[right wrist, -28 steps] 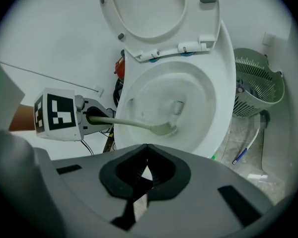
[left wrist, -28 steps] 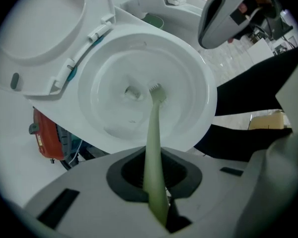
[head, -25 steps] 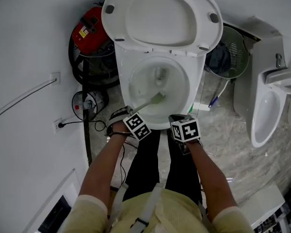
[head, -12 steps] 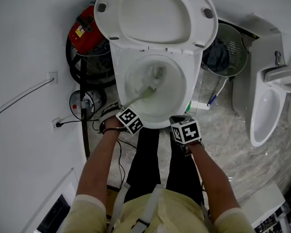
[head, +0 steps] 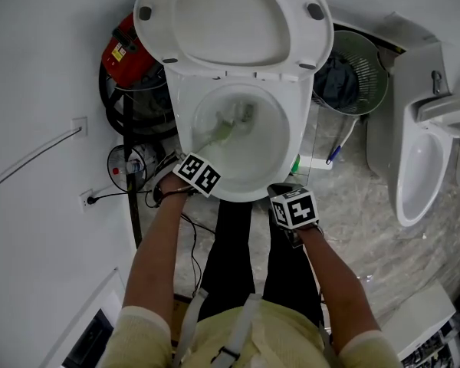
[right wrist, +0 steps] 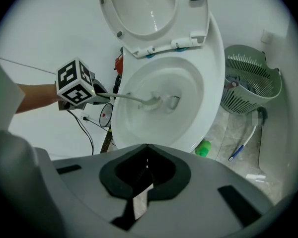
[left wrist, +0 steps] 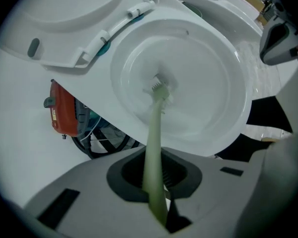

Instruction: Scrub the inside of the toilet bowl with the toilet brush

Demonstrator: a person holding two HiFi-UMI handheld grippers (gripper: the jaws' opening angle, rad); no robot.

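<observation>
While in left tool [left wrist: 155, 185], toilet brush [left wrist: 155, 123] central, off bowl rim [left wrist: 242, 90].

Left gripper [left wrist: 156, 182]: my jaws clamped on the toilet brush [left wrist: 154, 128] — arm reaching forward.
Right gripper [right wrist: 145, 177]: jaws together, empty — held behind the left.

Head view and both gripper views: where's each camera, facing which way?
Head view: on head, steeply down onto toilet bowl; both forearms show.
Left gripper view: on left gripper, along clamped toilet brush into bowl.
Right gripper view: on right gripper, shut, empty, toward bowl; left gripper's cube visible.
Shared: all show brush head in bowl.
</observation>
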